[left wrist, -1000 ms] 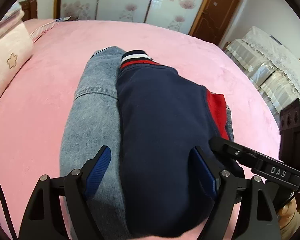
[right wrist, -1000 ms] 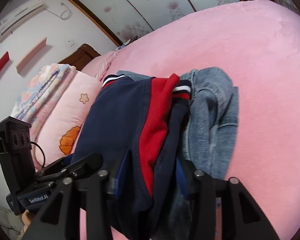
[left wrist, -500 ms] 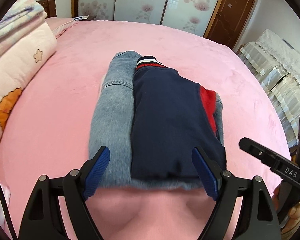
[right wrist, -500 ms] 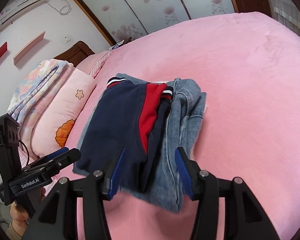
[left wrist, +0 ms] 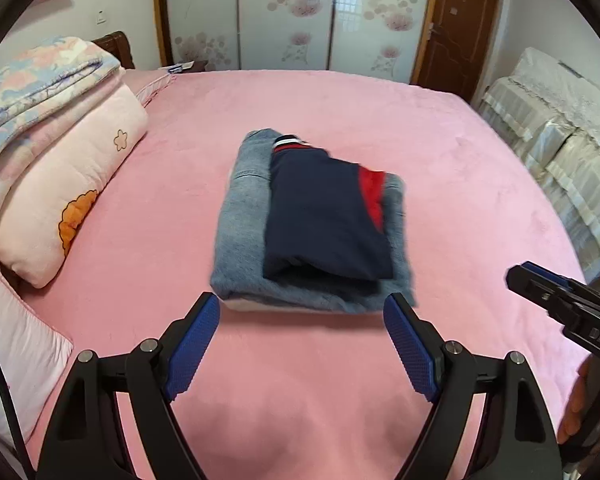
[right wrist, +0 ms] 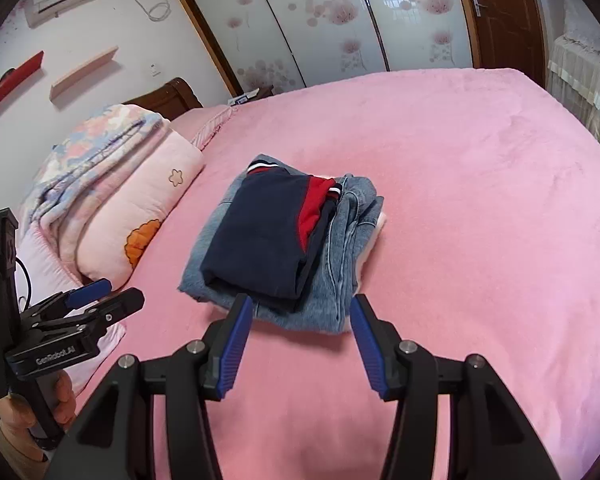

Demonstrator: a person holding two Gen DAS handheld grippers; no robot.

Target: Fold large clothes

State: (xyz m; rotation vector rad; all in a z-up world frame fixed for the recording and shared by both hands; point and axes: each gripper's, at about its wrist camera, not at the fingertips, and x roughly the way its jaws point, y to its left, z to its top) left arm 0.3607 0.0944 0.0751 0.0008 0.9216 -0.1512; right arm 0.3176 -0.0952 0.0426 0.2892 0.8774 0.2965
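Note:
A folded navy top with a red panel (left wrist: 324, 220) lies on folded blue jeans (left wrist: 240, 240) in the middle of the pink bed (left wrist: 460, 160). The stack also shows in the right wrist view, navy top (right wrist: 264, 236) on jeans (right wrist: 336, 264). My left gripper (left wrist: 302, 322) is open and empty, just short of the stack's near edge. My right gripper (right wrist: 300, 318) is open and empty, also just short of the stack. Each gripper shows in the other's view: the right one (left wrist: 556, 300) at the right edge, the left one (right wrist: 92, 300) at the left.
A stack of folded quilts and a pink pillow (left wrist: 60, 184) lies along the bed's left side. A covered sofa (left wrist: 560, 120) stands to the right of the bed. Sliding wardrobe doors (left wrist: 292, 16) and a brown door (left wrist: 456, 20) are behind.
Both grippers have let go of the stack and pulled back and up from it. The folded clothes now lie flat on the bed, farther from both cameras.

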